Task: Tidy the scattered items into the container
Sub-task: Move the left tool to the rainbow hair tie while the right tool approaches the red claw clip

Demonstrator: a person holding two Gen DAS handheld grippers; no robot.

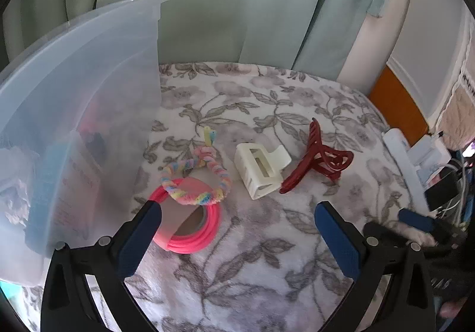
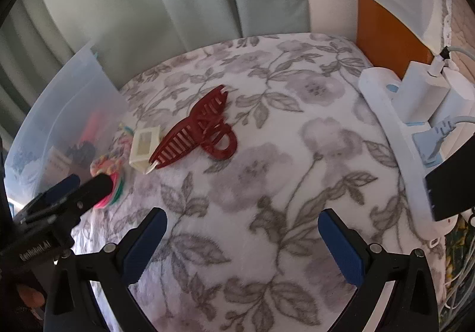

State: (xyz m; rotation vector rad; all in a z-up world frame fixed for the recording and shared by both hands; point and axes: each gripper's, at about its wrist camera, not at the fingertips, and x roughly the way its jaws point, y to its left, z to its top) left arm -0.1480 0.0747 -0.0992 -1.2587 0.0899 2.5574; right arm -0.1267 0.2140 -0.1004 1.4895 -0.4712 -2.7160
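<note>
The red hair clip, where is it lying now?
The red clip lies on the floral blanket, right beside the white clip on its right in the left wrist view; in the right wrist view it lies left of centre, touching it.

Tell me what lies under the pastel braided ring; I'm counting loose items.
The pastel braided ring rests partly on a pink hair-tie bundle on card; anything beneath that is hidden.

Both wrist views look down (close in) and share the red claw clip (image 1: 317, 162).
</note>
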